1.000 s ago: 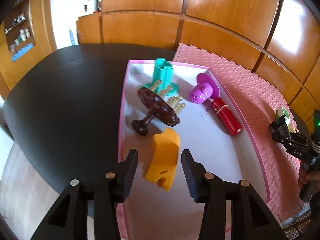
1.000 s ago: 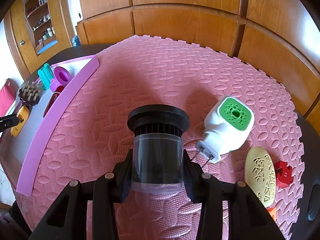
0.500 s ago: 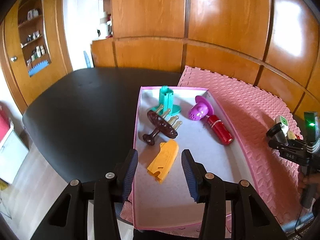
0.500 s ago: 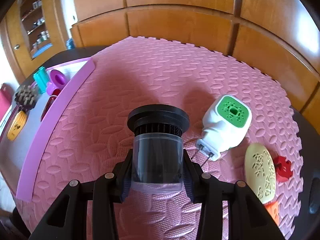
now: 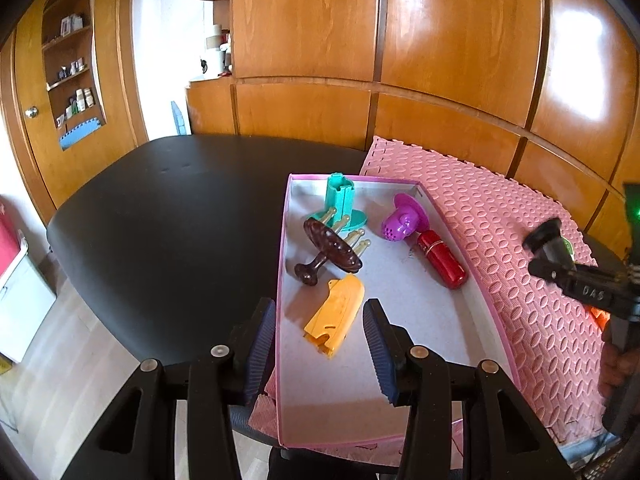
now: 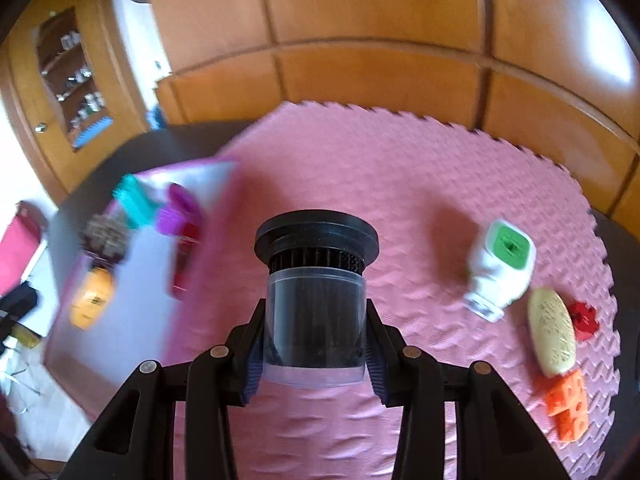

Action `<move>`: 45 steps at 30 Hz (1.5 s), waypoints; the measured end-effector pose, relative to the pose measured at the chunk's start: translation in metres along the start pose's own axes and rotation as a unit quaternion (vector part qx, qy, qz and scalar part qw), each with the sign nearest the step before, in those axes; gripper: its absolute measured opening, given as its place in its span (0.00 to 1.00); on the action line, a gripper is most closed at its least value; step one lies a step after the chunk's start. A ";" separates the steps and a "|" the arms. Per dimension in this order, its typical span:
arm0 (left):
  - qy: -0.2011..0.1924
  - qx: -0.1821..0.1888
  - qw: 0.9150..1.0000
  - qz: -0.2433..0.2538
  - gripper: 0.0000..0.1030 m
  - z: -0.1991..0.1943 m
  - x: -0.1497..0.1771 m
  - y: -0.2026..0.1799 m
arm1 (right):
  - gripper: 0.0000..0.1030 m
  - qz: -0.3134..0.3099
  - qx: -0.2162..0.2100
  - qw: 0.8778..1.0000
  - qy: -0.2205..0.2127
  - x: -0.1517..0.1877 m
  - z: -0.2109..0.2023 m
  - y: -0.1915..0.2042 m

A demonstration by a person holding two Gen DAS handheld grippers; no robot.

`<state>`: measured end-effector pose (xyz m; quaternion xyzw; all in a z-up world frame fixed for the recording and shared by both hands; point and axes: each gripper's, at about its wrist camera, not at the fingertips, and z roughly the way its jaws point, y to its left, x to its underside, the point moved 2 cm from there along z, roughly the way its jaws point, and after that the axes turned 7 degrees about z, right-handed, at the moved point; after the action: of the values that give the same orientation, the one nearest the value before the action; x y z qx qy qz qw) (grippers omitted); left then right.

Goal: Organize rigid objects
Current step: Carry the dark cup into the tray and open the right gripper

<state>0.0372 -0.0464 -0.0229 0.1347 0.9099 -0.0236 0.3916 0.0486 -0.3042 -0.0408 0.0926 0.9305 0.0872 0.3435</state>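
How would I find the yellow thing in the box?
Look for the pink-edged box beside the pink mat on the black table. The yellow piece lies flat at its near end, below the brown brush. It is the only yellow thing inside.

Glossy wood-panelled walls [image 5: 440, 60], seemingly sunlit.

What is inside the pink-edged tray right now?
The tray holds a yellow piece, a brown pegged brush, a teal stand, a purple strainer and a red tube. The stand's base is partly hidden behind the brush.

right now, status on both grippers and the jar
Left gripper open, empty, above pink tray. Right gripper shut on black-lidded jar, above mat. Nothing in the way.
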 end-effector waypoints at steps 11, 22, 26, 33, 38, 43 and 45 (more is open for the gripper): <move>0.005 -0.005 1.000 -0.027 0.45 0.004 0.005 0.020 | 0.41 -0.044 -0.080 0.995 0.029 -0.013 0.023 0.100; 0.012 -0.014 0.999 -0.050 0.45 0.008 0.010 0.040 | 0.42 -0.044 -0.071 0.991 0.101 -0.010 0.100 0.141; 0.011 -0.018 0.998 -0.053 0.45 0.007 0.010 0.043 | 0.42 -0.032 -0.074 0.990 0.114 -0.008 0.104 0.137; 0.004 -0.017 0.998 -0.056 0.50 0.003 0.008 0.041 | 0.45 -0.035 -0.086 0.993 0.070 -0.007 0.068 0.129; -0.004 -0.016 0.999 -0.046 0.50 -0.004 0.006 0.034 | 0.45 -0.028 -0.085 0.995 0.045 -0.005 0.048 0.123; -0.008 -0.015 0.999 -0.038 0.50 -0.009 0.005 0.028 | 0.45 -0.026 -0.080 0.996 0.019 -0.005 0.027 0.115; -0.009 -0.014 0.999 -0.032 0.50 -0.011 0.005 0.025 | 0.45 -0.026 -0.078 0.997 0.010 -0.005 0.019 0.110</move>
<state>0.0329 -0.0198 -0.0177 0.0994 0.9103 -0.0250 0.4010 0.0770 -0.1966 -0.0272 0.0401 0.9265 0.1512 0.3422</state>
